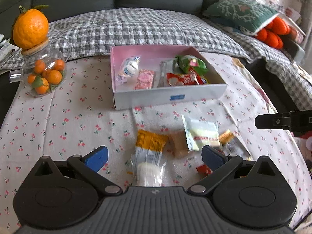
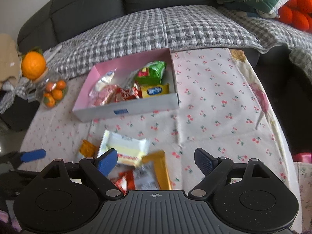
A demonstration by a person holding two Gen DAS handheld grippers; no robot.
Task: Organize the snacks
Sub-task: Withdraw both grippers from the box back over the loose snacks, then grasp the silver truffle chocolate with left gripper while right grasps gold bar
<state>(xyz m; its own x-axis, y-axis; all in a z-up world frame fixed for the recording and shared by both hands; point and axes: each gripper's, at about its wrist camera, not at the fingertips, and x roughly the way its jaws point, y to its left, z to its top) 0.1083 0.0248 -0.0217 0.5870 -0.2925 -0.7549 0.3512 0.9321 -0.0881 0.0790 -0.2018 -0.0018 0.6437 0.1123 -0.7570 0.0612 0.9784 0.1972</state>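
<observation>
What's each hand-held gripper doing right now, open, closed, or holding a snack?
Left hand-held gripper: open, holding nothing, above the loose snacks.
Right hand-held gripper: open, holding nothing.

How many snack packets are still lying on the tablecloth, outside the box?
5, maybe more hidden: an orange-topped clear packet, a tan biscuit, a pale yellow-and-white packet, a gold-edged packet, and a small red one.

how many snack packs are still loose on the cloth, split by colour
orange-and-clear pack: 1
brown pack: 1
pale yellow-and-white pack: 1
gold-edged pack: 1
red pack: 1
total: 5
</observation>
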